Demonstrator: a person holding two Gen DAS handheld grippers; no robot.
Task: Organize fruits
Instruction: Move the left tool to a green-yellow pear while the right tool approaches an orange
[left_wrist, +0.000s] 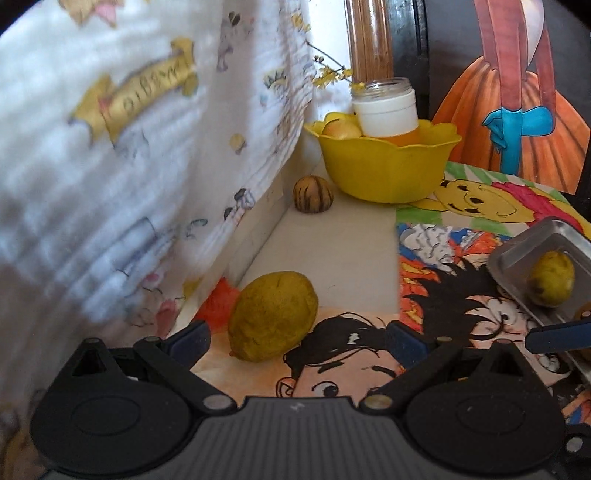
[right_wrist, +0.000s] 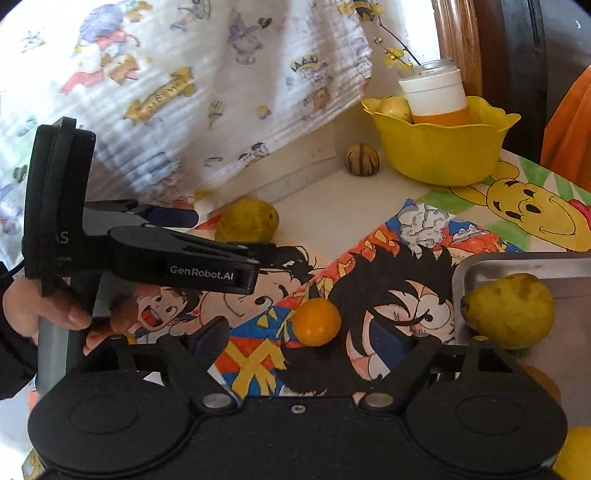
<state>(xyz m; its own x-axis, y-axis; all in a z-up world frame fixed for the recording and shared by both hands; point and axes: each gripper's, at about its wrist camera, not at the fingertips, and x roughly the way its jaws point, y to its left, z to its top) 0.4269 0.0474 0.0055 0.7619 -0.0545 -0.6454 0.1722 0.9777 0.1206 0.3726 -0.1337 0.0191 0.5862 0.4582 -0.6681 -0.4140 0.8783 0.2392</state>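
Observation:
My left gripper is open, low over the cartoon table cover. A yellow-green lemon-like fruit lies between its fingers, nearer the left one, and neither pad touches it. The right wrist view shows this gripper from the side around the same fruit. My right gripper is open too, with a small orange fruit lying untouched between its fingers. Another yellow-green fruit rests at the rim of a metal tray, also seen as the tray in the left wrist view.
A yellow bowl at the back holds a pale fruit and a white-capped jar. A small striped round fruit lies beside it. A printed cloth hangs along the left. A hand holds the left gripper.

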